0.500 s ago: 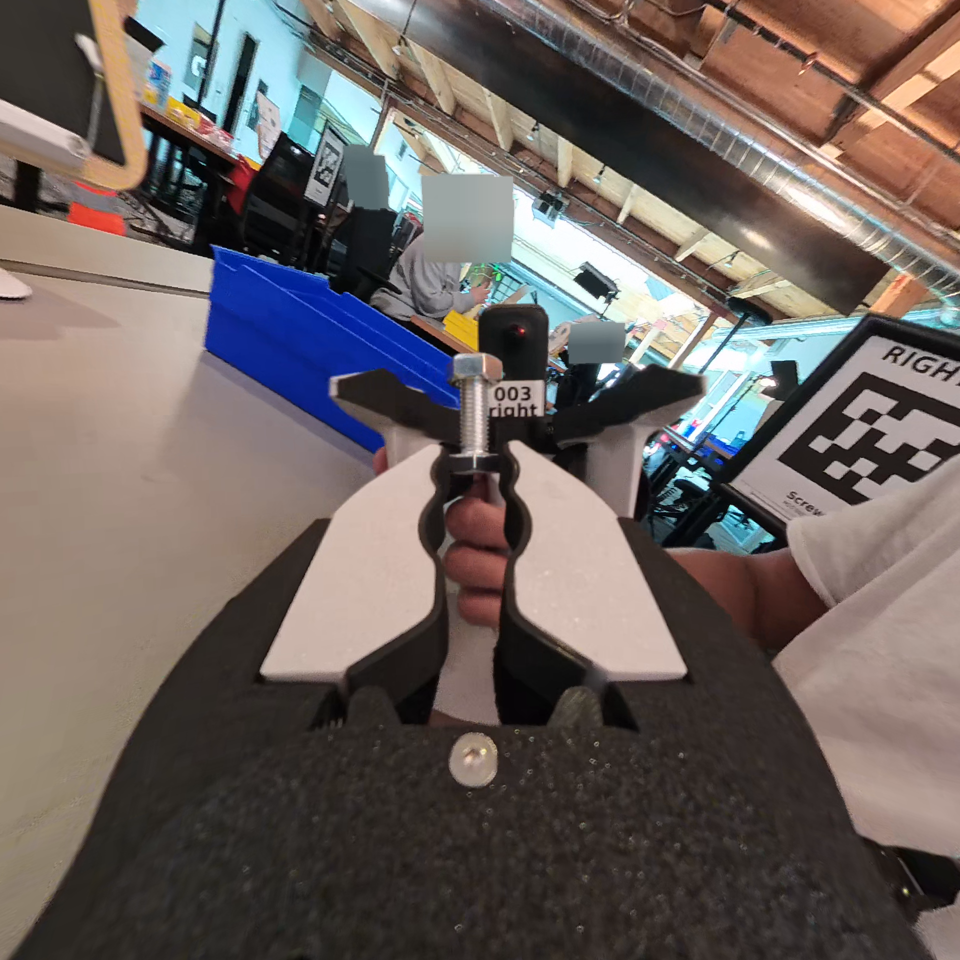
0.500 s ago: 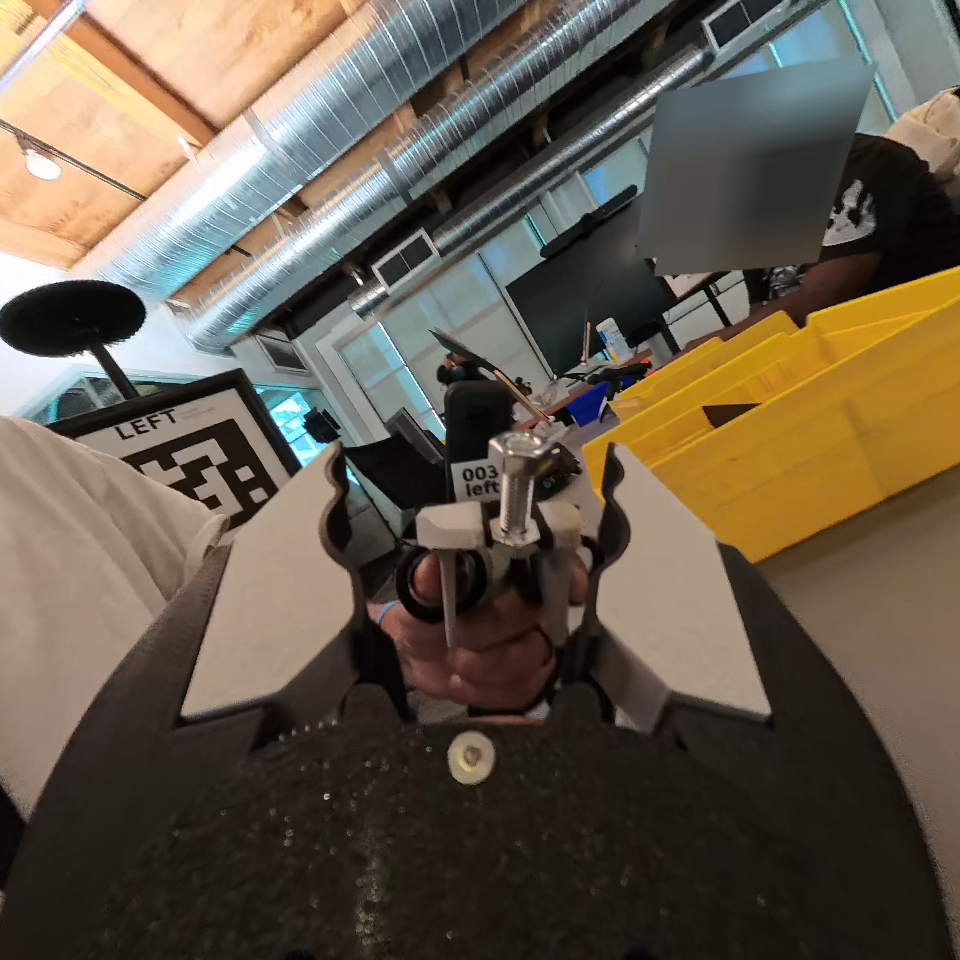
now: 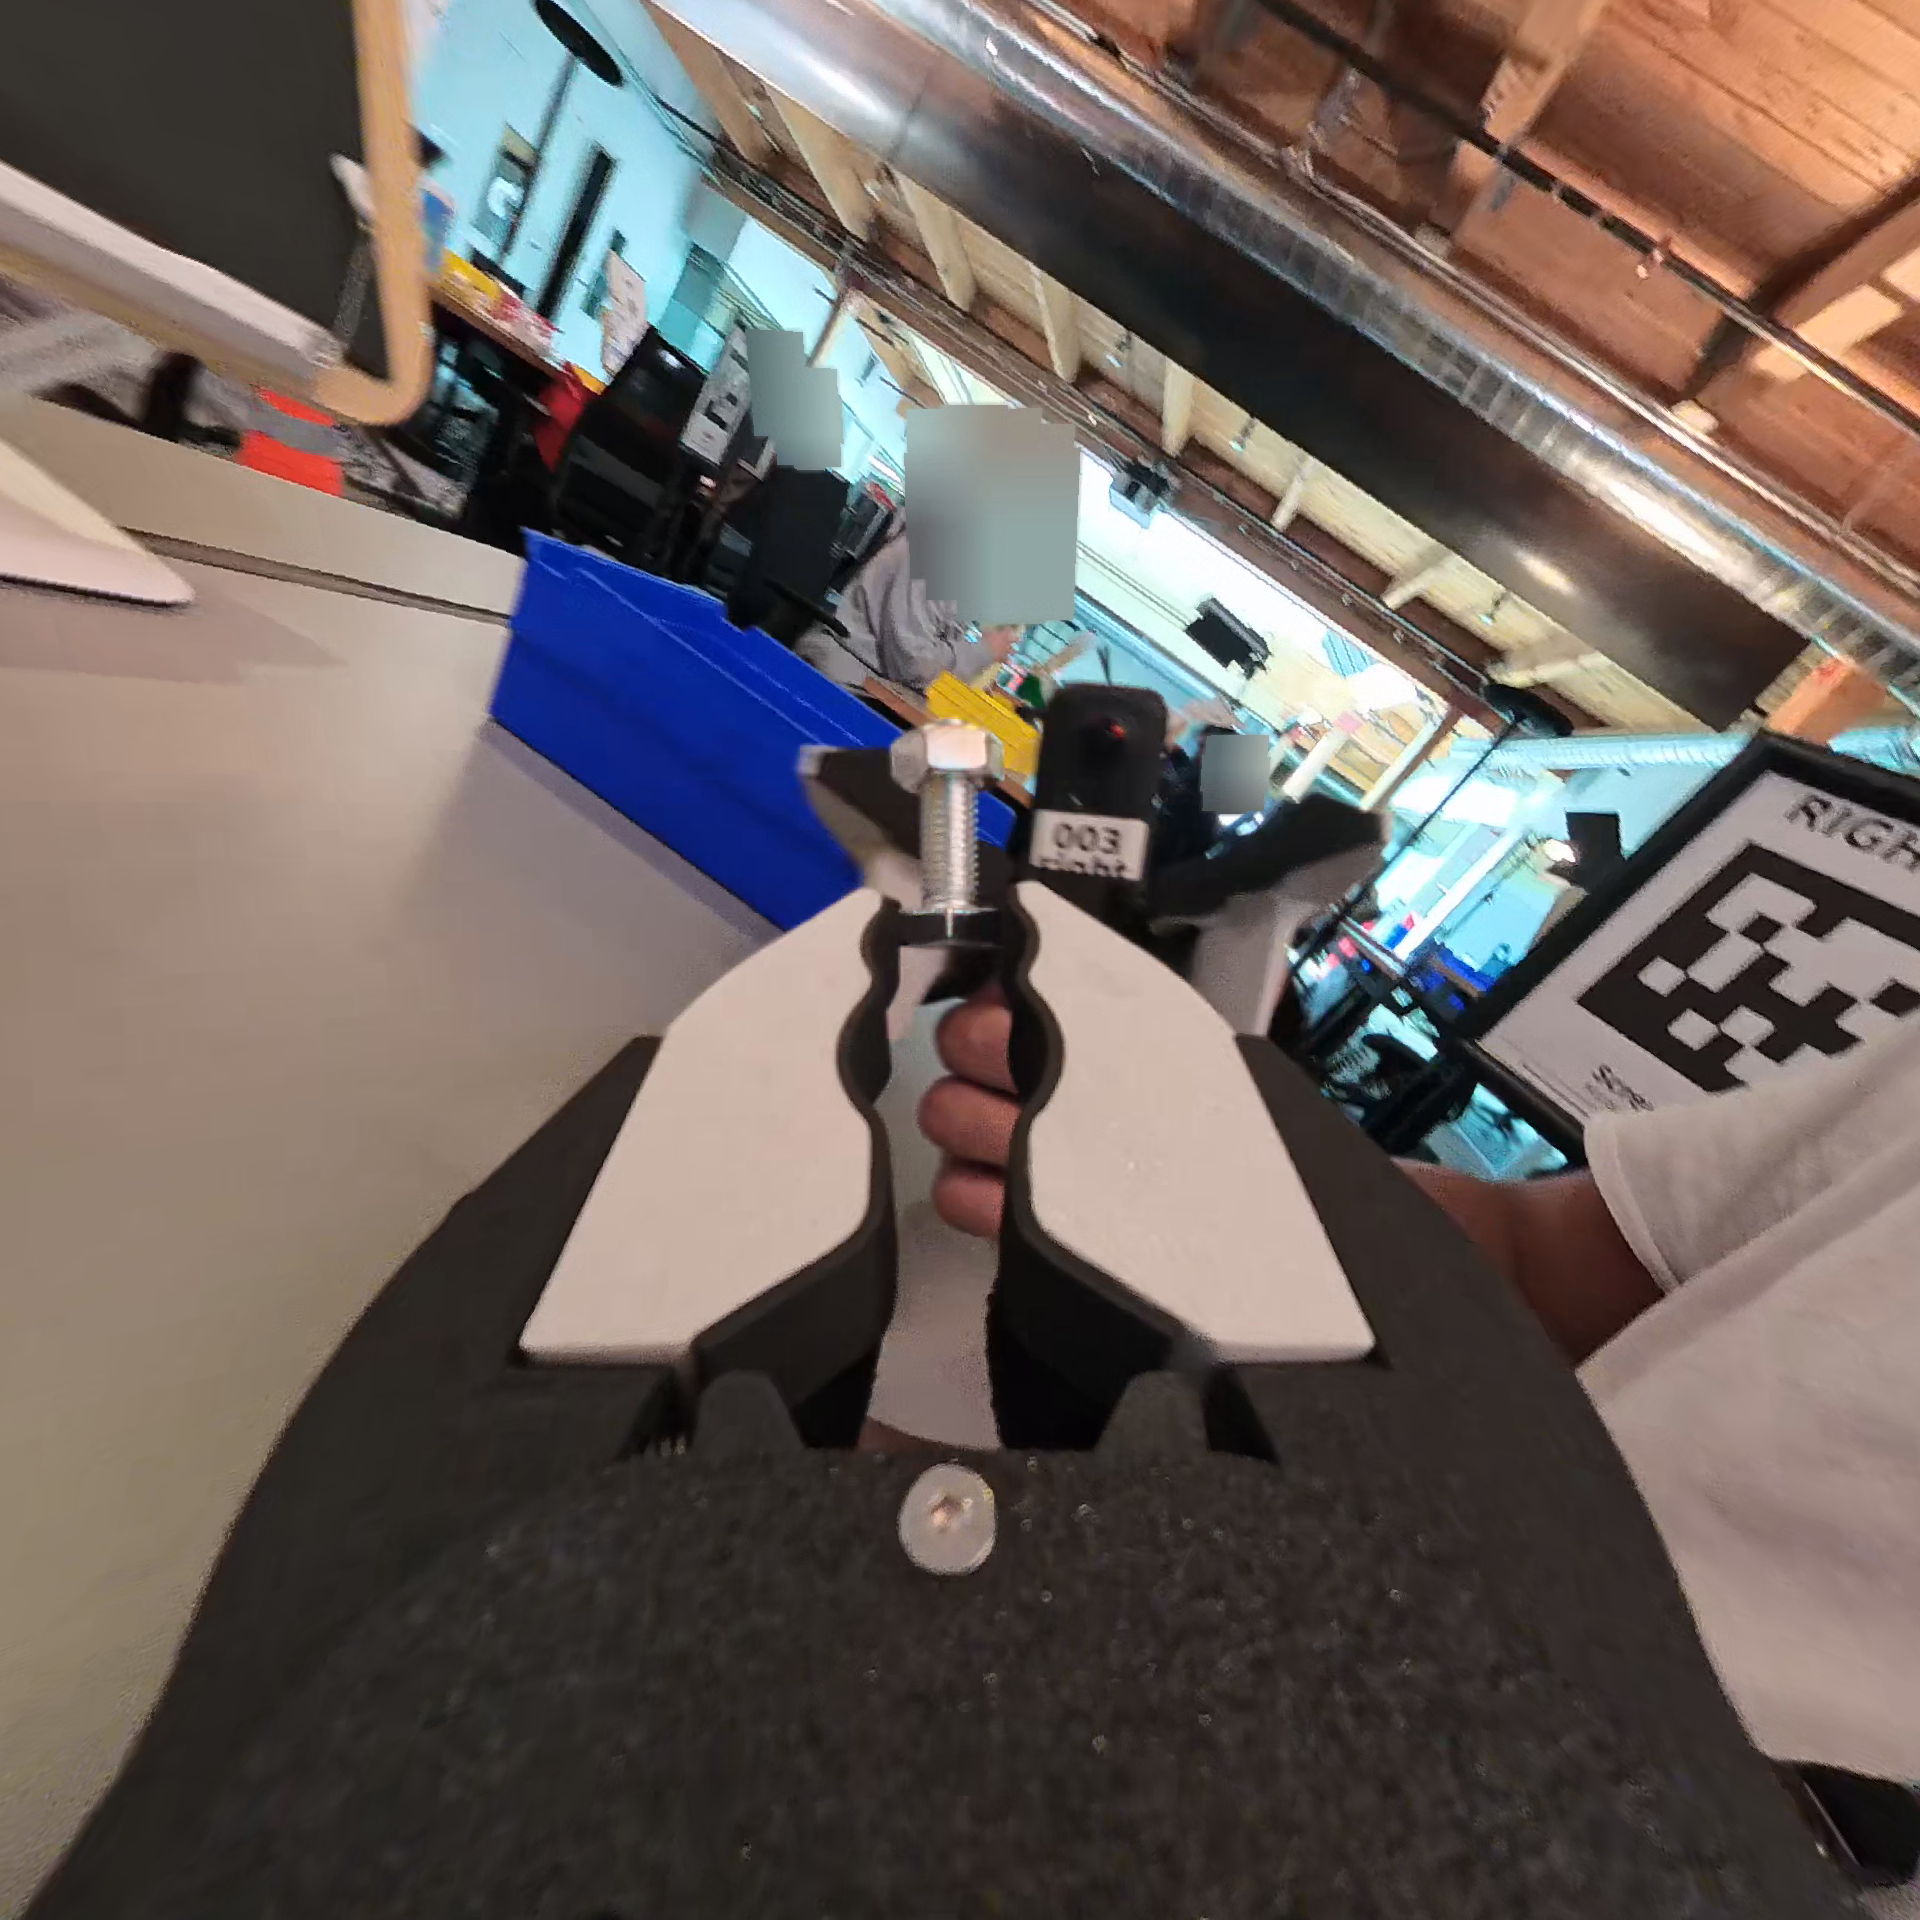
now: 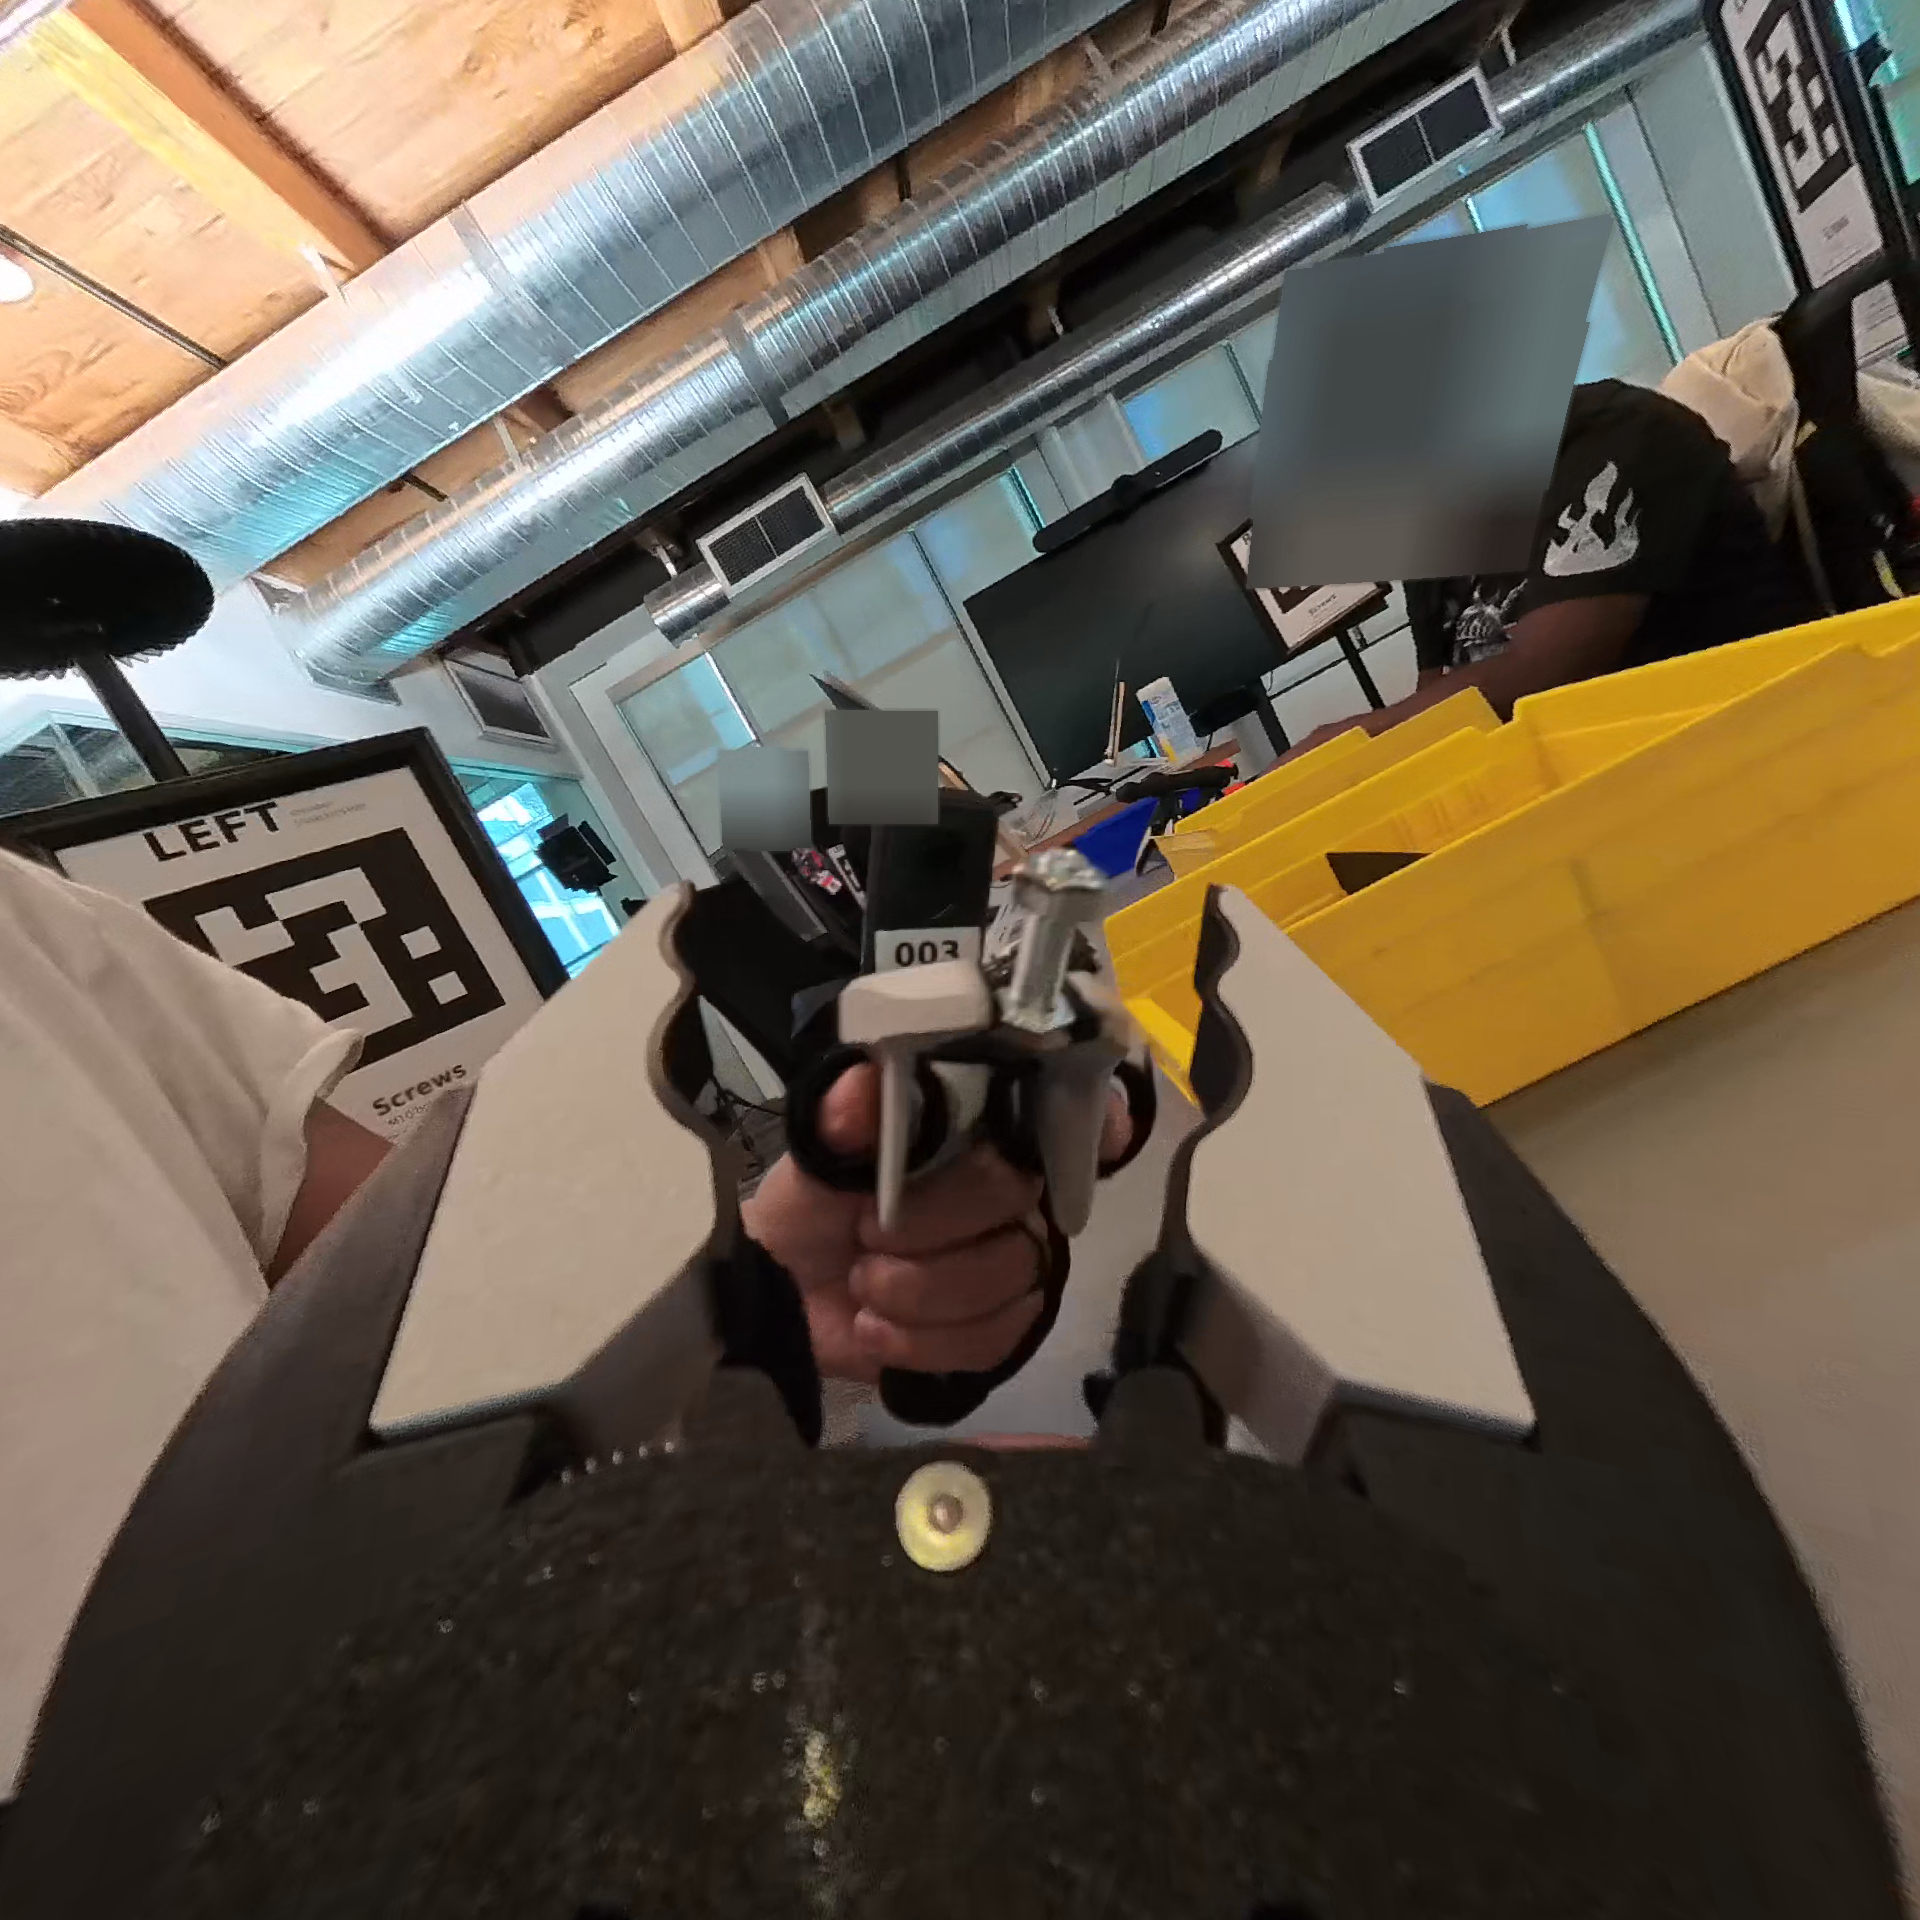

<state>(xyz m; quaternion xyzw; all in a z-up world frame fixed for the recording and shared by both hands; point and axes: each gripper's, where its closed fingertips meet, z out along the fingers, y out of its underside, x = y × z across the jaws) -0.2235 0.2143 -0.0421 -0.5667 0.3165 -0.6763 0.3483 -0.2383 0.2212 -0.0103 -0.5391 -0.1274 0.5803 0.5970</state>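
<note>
My left gripper (image 3: 948,935) is shut on the lower end of a silver hex-head bolt (image 3: 948,831), at a nut on its thread. The bolt stands upright, head on top. My right gripper (image 4: 945,956) is open and empty, facing the left one at close range. In the right wrist view the bolt (image 4: 1049,945) leans between my open fingers, nearer the right finger (image 4: 1320,1091), held by the left gripper (image 4: 1023,1023). In the left wrist view the right gripper (image 3: 1091,831) sits just behind the bolt, with one finger (image 3: 857,821) close beside the bolt's shaft. Both are held above the table.
A grey table (image 3: 260,935) lies below. A blue bin (image 3: 665,717) stands at its far edge, and yellow bins (image 4: 1558,883) stand on the right side. Framed black-and-white marker boards (image 3: 1714,966) (image 4: 312,935) stand behind. People sit in the background. Only a small space, under 4 cm, lies between the two pairs of fingers.
Both views have tilted. The bolt has shifted from the middle of the right gripper's opening toward one finger and now leans. The left gripper stays shut, the right stays open.
</note>
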